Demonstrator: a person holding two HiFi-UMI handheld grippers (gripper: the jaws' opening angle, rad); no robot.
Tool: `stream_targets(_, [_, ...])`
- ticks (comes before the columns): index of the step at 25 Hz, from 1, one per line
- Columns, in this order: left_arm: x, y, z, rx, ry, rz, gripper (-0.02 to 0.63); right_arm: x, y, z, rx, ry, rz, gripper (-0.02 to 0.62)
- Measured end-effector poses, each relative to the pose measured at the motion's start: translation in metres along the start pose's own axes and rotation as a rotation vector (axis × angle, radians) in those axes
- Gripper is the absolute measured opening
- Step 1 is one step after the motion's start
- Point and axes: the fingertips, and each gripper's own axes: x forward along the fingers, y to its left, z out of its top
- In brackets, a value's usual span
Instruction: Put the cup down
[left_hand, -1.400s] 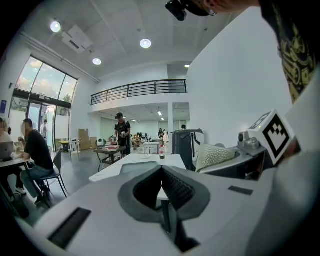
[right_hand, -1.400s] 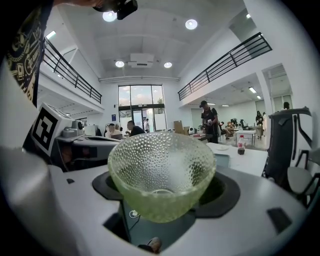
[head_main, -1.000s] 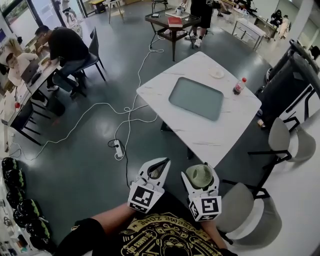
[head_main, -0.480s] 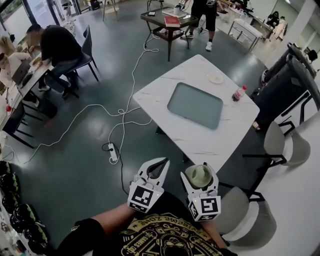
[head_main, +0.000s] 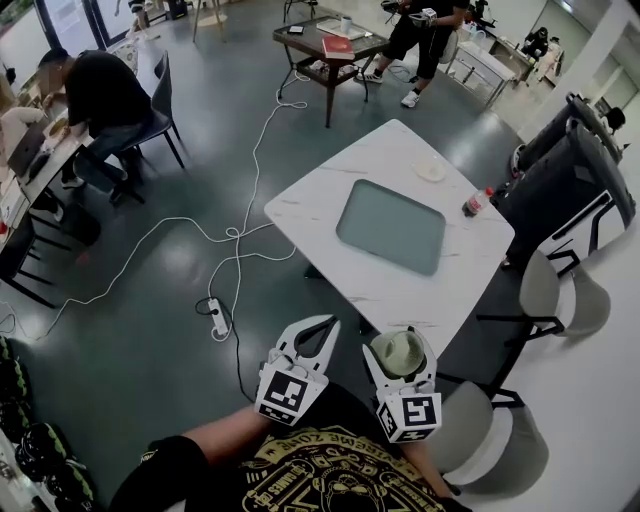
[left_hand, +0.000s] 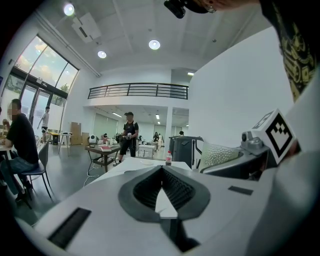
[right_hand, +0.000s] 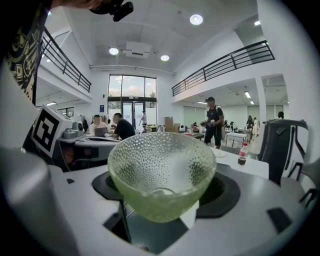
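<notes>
Right gripper view: right tongs (right_hand: 162, 192) clamp cup (right_hand: 162, 167) | left tongs (left_hand: 161, 172) closed

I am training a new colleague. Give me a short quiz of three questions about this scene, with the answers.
1. True or false: the left gripper holds the cup.
2. Which of these stands on the white table beside the tray? A) bottle B) laptop C) book
3. Fill in: the left gripper's jaws are ___.
Key: 1 false, the right gripper holds it; 2 A; 3 shut, with nothing between them.
</notes>
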Motion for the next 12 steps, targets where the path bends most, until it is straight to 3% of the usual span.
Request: stream_targets(12, [-0.009, 0.052, -0.002, -0.025, -0.016, -0.005, 0.008, 0.038, 0.031, 0.013, -0.033, 0.0, -0.01, 0.388])
